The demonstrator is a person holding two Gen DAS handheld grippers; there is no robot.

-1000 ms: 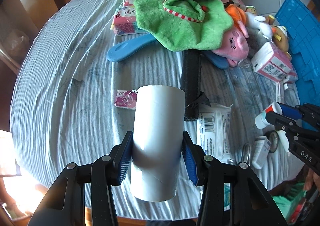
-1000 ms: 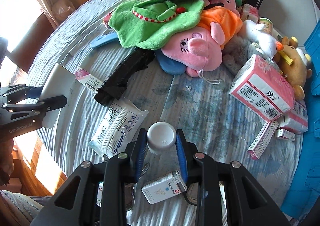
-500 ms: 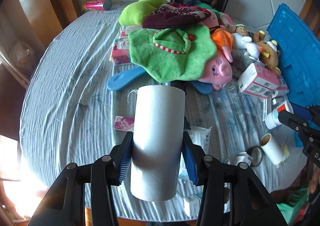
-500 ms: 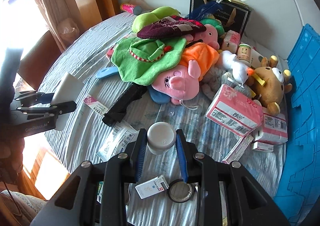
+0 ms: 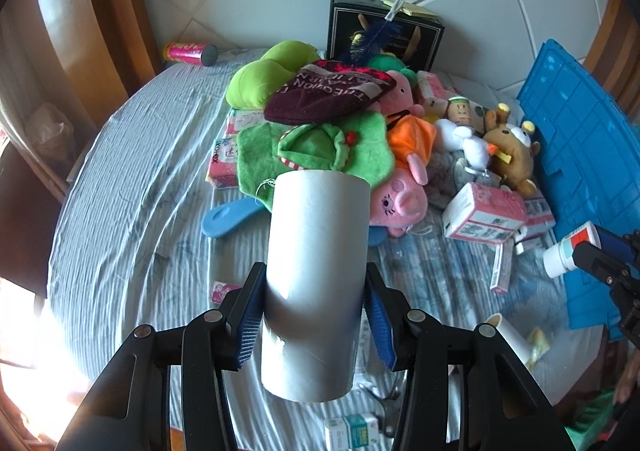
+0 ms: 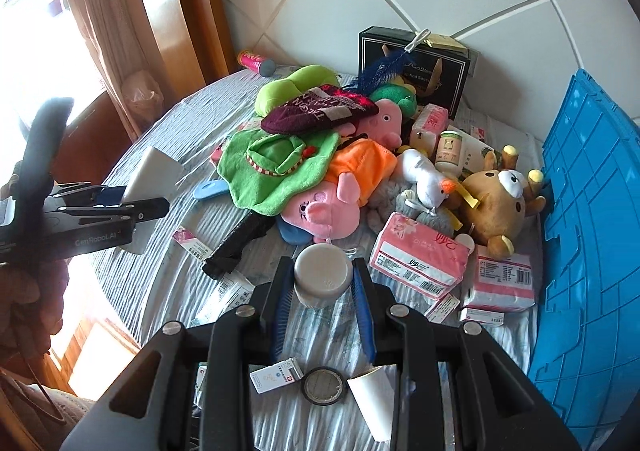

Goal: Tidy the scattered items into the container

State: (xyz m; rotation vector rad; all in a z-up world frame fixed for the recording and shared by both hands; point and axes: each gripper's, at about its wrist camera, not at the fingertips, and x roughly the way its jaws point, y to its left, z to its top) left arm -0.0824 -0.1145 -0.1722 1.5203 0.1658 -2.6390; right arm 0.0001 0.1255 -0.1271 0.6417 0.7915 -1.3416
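The left gripper was clamped on a white tube, its blue pads pressing the tube's sides, the tube held clear above the table. The right gripper gripped a small white bottle by its body (cap toward the camera), also off the cloth. Below the right gripper lay a small box, a round tin and a paper cup. Farther out, a black roll lay beside a pink pig, with pink tissue packs near a brown bear. A green cloth and a maroon hat topped the heap. The blue crate stood at the table's right edge, well apart from the tube.
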